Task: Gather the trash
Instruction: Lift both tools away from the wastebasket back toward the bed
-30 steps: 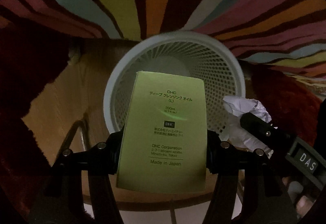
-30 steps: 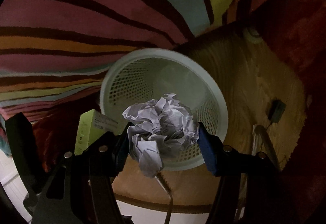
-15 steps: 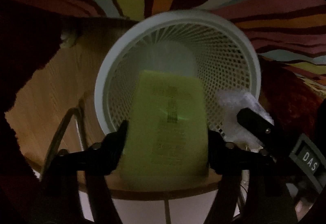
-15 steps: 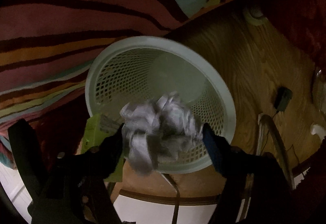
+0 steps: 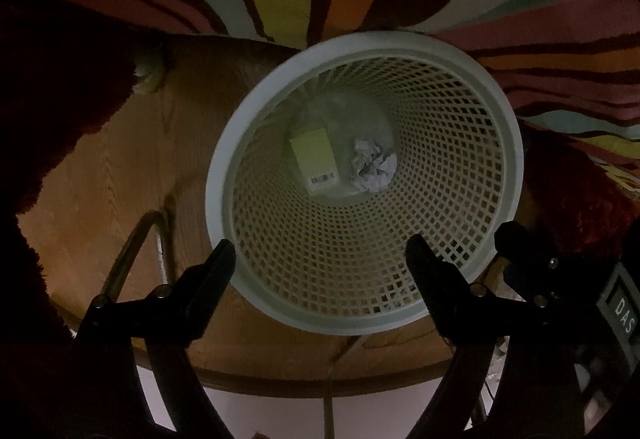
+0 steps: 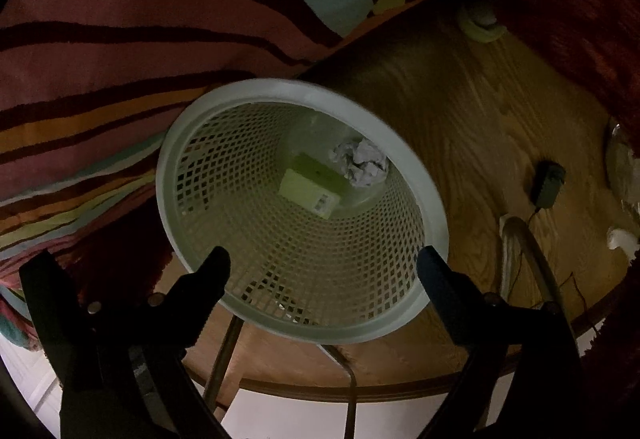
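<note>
Release of both items was confirmed at this inspection. One second earlier the left gripper was clamped on a green carton and the right gripper on a crumpled paper ball, both held above the white mesh wastebasket. Both sets of jaws had just been opening and now stood wide apart with nothing between them.

The green carton lay flat on the basket floor, barcode end toward the camera. The crumpled paper ball rested just beside it, on the carton's right in the left wrist view; whether the two touched could not be told. Both items sat fully inside the basket, none caught on the rim.

The basket stood on a wooden floor at the edge of a striped rug. Both grippers pointed steeply down over the basket mouth.

Assessment: this drop-off step appeared complete. A small white scrap lay on the floor at the far right of the right wrist view; it may be further trash to collect, though its nature was unclear.
</note>
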`<state>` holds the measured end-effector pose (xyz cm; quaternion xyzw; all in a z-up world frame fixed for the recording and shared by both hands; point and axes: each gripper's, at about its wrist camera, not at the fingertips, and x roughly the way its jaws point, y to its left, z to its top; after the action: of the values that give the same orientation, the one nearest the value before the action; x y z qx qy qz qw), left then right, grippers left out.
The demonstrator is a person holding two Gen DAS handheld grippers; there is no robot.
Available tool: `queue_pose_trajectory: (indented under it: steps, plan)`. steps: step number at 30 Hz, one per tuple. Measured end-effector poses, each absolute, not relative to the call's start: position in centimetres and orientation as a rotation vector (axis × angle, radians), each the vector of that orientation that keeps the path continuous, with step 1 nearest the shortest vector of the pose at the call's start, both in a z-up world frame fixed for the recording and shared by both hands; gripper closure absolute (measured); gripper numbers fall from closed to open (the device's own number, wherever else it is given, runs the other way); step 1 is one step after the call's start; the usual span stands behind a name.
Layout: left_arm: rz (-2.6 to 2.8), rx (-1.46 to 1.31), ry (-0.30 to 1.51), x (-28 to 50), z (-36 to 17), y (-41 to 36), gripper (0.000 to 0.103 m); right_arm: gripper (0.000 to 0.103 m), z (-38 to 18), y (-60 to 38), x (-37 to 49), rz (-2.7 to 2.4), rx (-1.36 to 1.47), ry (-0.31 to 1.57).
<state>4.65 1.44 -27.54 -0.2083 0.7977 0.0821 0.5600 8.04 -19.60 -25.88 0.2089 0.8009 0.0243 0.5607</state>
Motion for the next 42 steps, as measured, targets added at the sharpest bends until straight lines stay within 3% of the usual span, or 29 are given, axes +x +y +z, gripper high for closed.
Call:
queue_pose_trajectory:
  steps: [23,42]
  plan:
    - [0.173,-0.521,1.772,3.3,-23.1,2.6,0.018,0.013,-21.9,-19.9,7.2,0.127,0.503,1.789]
    - [0.095,-0.320,1.431,2.2,-11.6,1.9,0.018,0.013,-11.5,-21.0,6.8,0.262,0.431,1.411]
